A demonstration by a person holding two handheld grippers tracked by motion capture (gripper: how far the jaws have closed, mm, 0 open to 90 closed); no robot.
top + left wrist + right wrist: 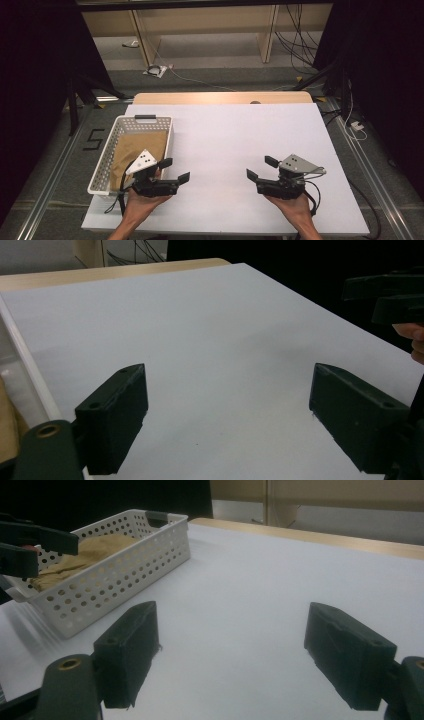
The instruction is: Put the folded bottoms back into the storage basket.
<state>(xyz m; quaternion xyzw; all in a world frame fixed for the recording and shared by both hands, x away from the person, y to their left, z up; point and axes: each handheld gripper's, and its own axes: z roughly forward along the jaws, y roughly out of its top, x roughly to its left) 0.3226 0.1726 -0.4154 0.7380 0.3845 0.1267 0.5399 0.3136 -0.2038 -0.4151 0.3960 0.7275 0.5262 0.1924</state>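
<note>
My left gripper [175, 170] hovers low over the white table sheet [225, 135], just right of a white perforated basket [106, 155], with its jaws open and nothing between them. A brown folded cloth [145, 145] lies in that basket. My right gripper [261, 168] is at the front right of the sheet, jaws open wide and empty, pointing left toward the other gripper. In the left gripper view, the left gripper [227, 415] faces bare sheet, and the right gripper [390, 297] shows at the top right. From the right gripper [232, 652], I see the basket [115, 580], the cloth [85, 555] and the left gripper [30, 542].
A wooden strip of the table [220, 97] runs along the far edge beyond the sheet. Past it stand wooden furniture legs and loose cables on the floor [160, 70]. The basket's black handle [145, 117] is at its far end.
</note>
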